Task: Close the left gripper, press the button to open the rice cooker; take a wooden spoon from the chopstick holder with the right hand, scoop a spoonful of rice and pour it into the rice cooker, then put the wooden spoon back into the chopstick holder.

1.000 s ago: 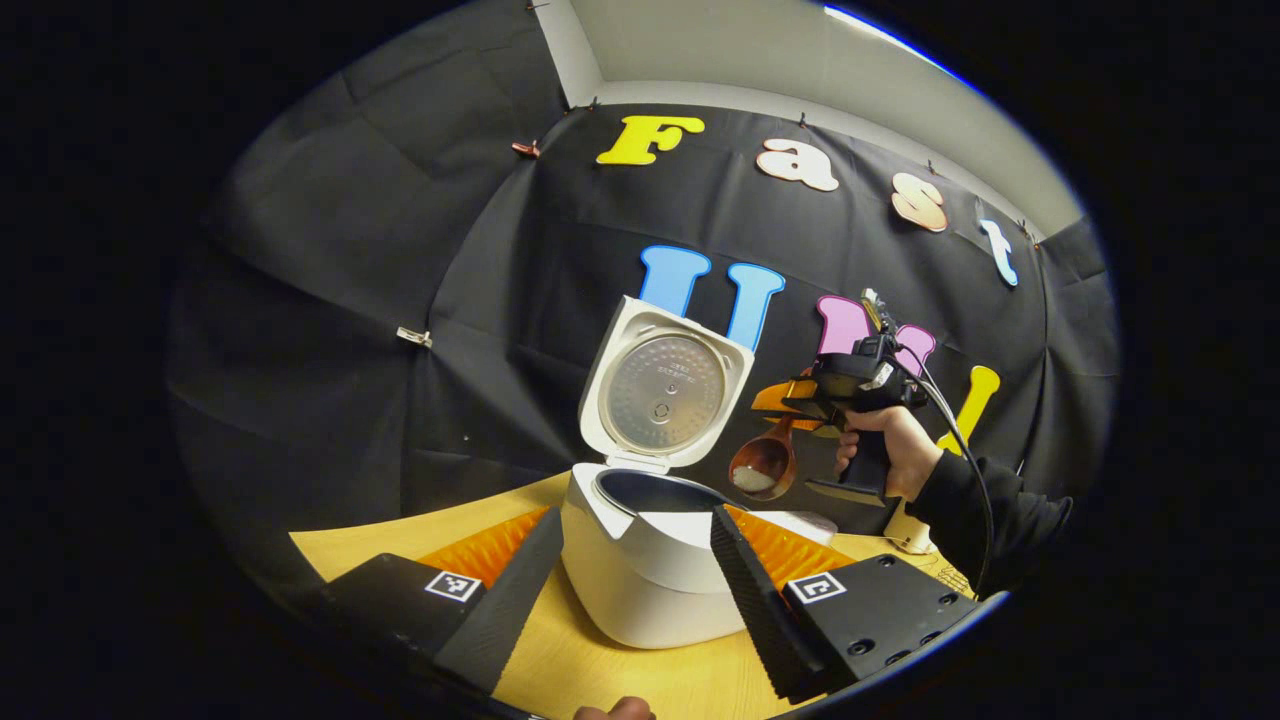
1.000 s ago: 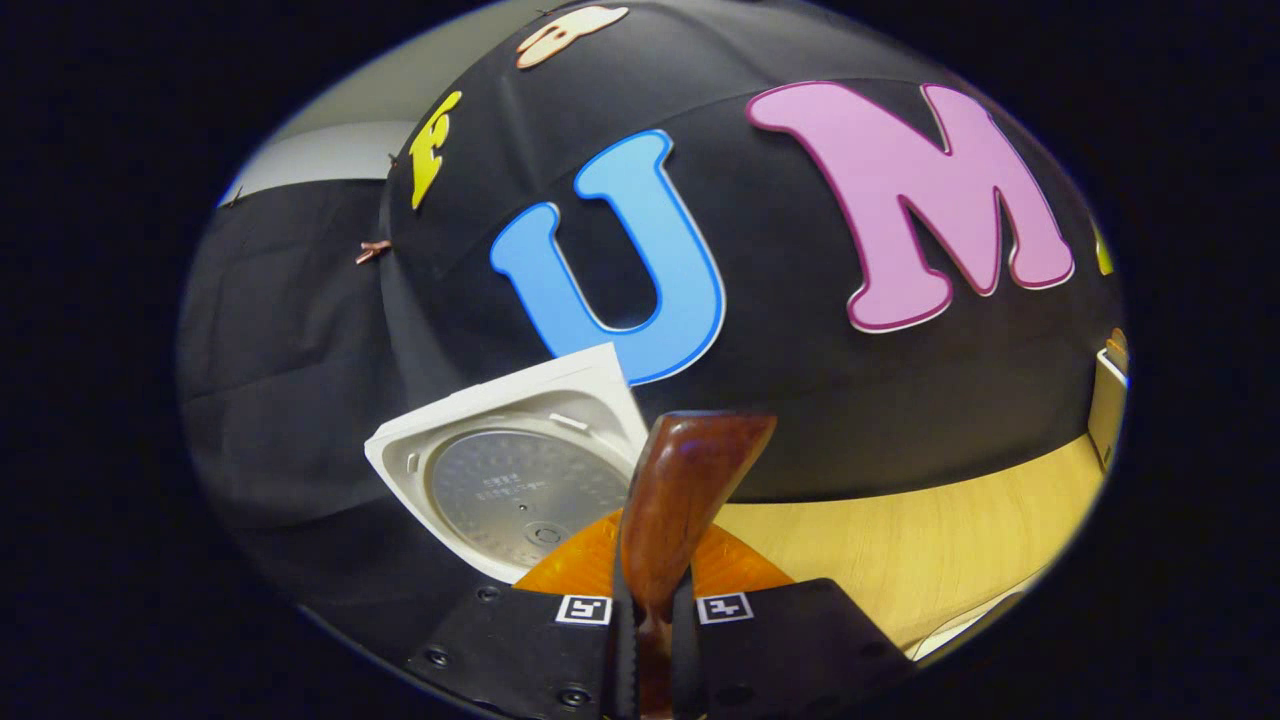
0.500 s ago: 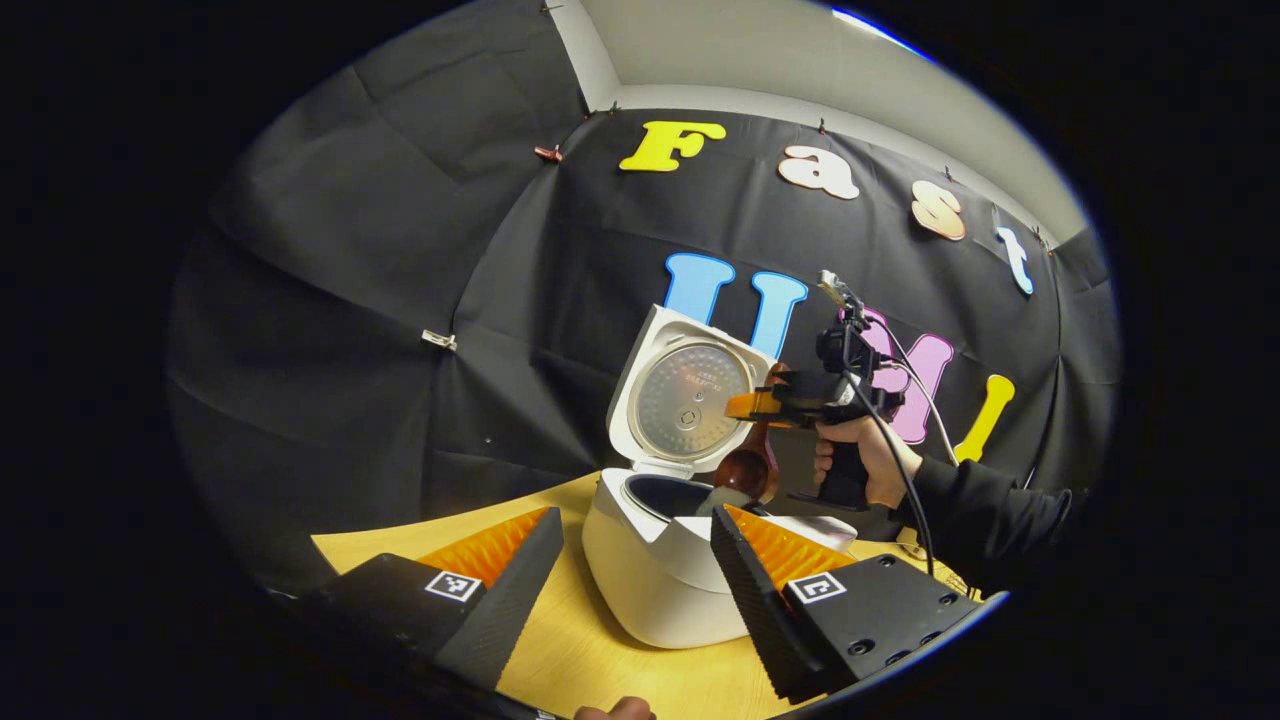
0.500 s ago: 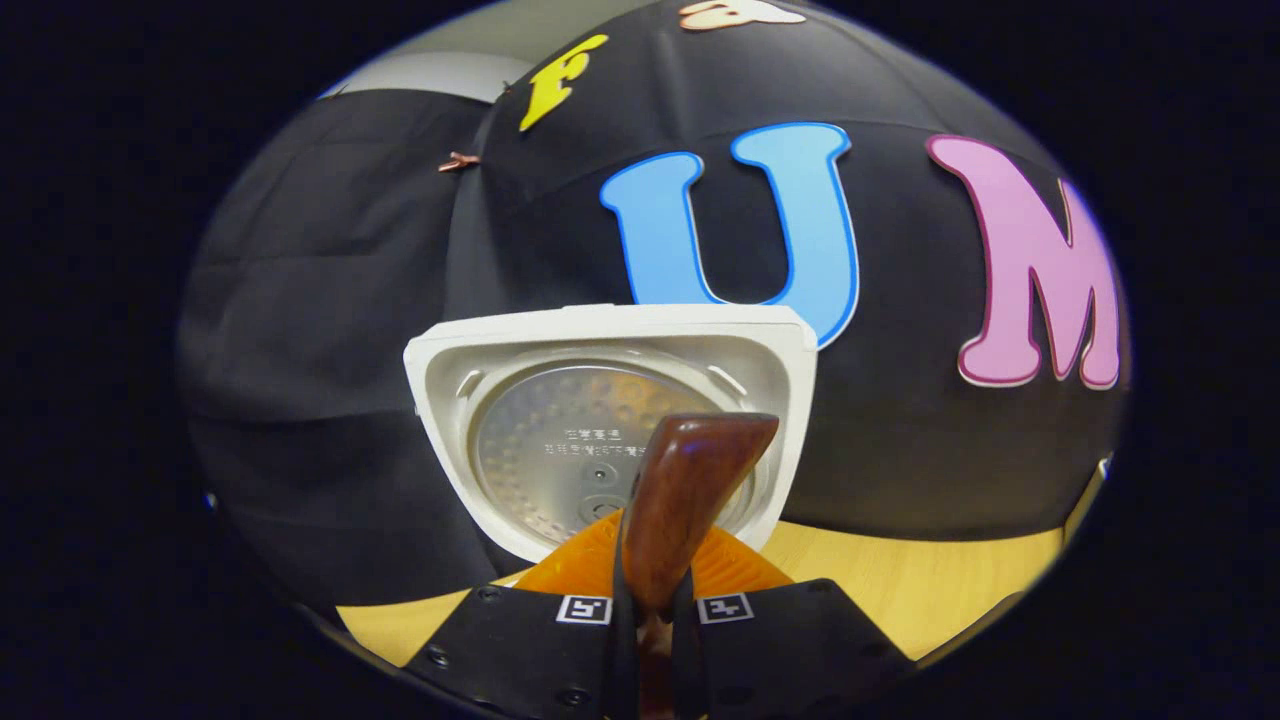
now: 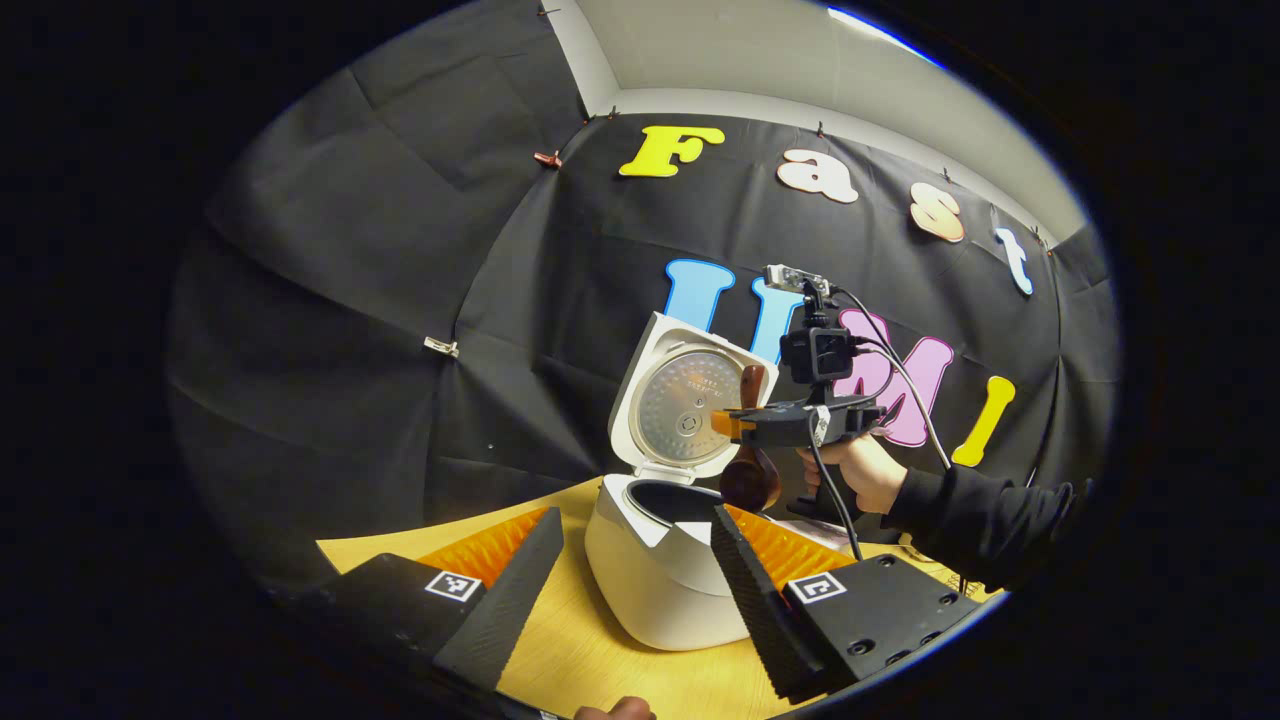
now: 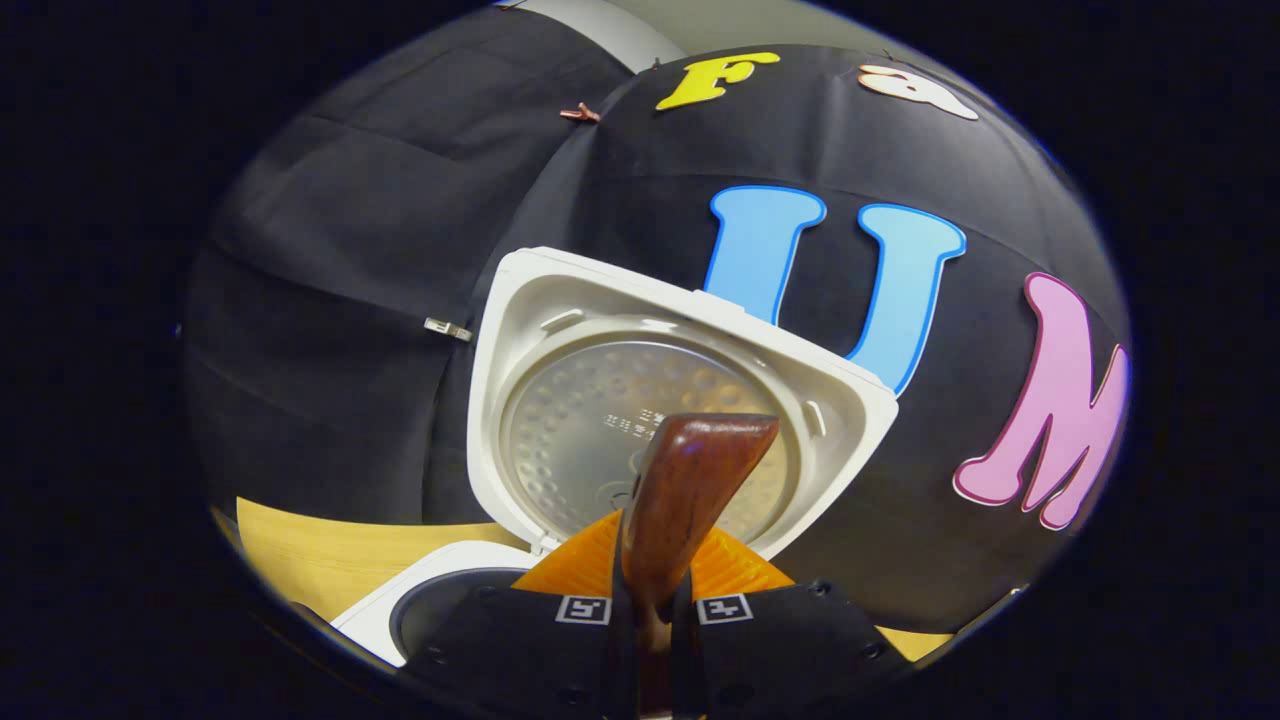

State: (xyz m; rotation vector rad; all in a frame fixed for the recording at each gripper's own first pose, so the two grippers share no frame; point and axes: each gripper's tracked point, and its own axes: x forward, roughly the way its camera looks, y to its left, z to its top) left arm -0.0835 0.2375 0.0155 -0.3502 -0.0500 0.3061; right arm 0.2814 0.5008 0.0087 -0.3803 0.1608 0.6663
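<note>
We start at the wooden spoon (image 6: pixel 690 480), which the right gripper (image 6: pixel 652 640) has clamped by the handle, both fingers pressed to it with the handle's end standing up ahead of the camera. In the left gripper view the spoon's bowl (image 5: pixel 750 480) hangs turned downward just above the open pot of the rice cooker (image 5: pixel 660 580), at its right rim, while a hand (image 5: pixel 860 470) in a dark sleeve holds the right gripper level beside the raised lid (image 5: pixel 690 400). We cannot see any rice in the spoon's bowl from here, nor make out grains inside the pot (image 6: pixel 450 605), so we judge — not more than that — that the pour is under way or just finished. What is plainly done: the lid is up, so the button press is behind us, and the spoon is out of its holder. What is left, as far as we can tell, is to right the spoon, carry it away from the cooker and set it back in the chopstick holder, which we would have to find off to the right of the cooker. The left gripper (image 5: pixel 630 580) sits low over the wooden table (image 5: pixel 600 670) with its fingers spread wide apart and nothing between them — idle, and pointed at the cooker's front.
</note>
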